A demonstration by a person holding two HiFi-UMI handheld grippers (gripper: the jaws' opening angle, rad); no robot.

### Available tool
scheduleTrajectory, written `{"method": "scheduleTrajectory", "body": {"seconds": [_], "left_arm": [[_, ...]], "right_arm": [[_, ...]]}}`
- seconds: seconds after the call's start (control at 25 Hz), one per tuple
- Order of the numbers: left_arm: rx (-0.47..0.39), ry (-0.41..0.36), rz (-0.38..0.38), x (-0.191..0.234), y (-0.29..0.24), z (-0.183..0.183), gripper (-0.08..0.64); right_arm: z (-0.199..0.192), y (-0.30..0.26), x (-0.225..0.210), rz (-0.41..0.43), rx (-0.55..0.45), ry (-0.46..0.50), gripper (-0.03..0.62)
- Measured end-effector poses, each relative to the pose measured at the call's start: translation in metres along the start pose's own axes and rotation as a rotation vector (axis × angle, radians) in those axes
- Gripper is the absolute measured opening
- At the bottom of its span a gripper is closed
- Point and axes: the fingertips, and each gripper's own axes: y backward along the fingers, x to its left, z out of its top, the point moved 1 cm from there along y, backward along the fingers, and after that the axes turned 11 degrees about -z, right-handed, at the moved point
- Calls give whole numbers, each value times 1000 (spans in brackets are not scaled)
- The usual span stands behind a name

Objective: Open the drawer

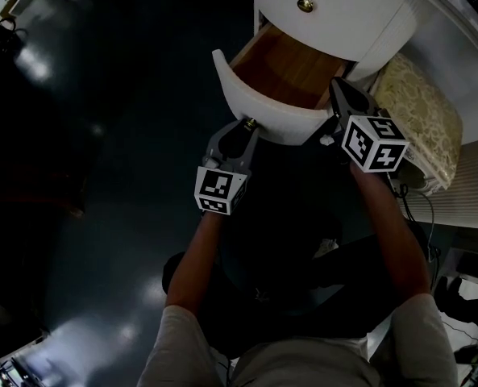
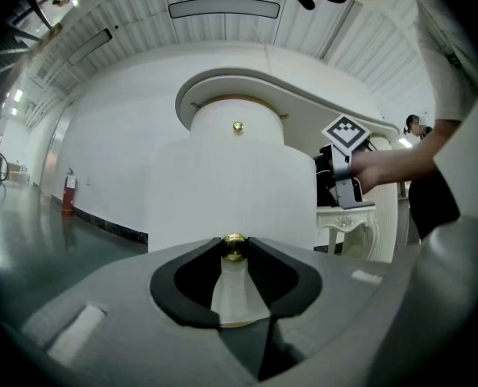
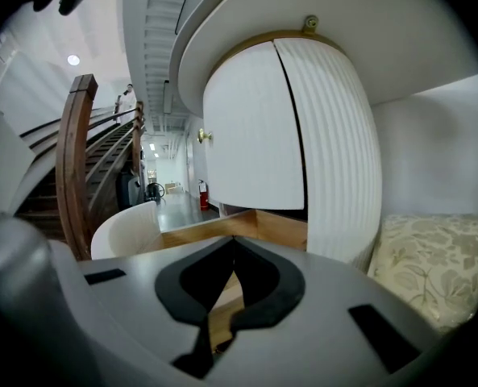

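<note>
The left gripper [image 1: 240, 132] clamps the brass knob [image 2: 234, 247] of the drawer [image 1: 263, 110], already well out of its cabinet [image 1: 347, 22], and a skewed pull could slip it off; the right gripper [image 1: 339, 97] sits closed, empty, at the drawer's right end.

Dark glossy floor [image 1: 101, 95] spreads left of and below the left gripper [image 1: 247, 126], catching pale glare from overhead. Just right of the right gripper [image 1: 336, 87]: cream floral-patterned upholstered cushion [image 1: 420, 111]. Ahead of the left gripper: plain white wall [image 2: 110, 151], small red fire extinguisher [image 2: 67, 193] at its base, white ribbed ceiling [image 2: 142, 22] with long light panels [image 2: 222, 8]. Left of the right gripper: dark wooden staircase [image 3: 77, 160] with handrail.
</note>
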Motion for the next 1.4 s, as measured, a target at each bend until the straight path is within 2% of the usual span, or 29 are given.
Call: {"method": "scheduleTrajectory", "body": {"seconds": [0.28,0.76,1.4], "left_arm": [[-3,27,21,1,8,-2,109],[6,40,12,-2,16,-5,109],[11,4,-4,-4,22,-4,109]], "right_arm": [[-14,8,29,29,12,89,15],[-27,18,35,36,49,33,14],[-30,23,43,86,63,43,15]]}}
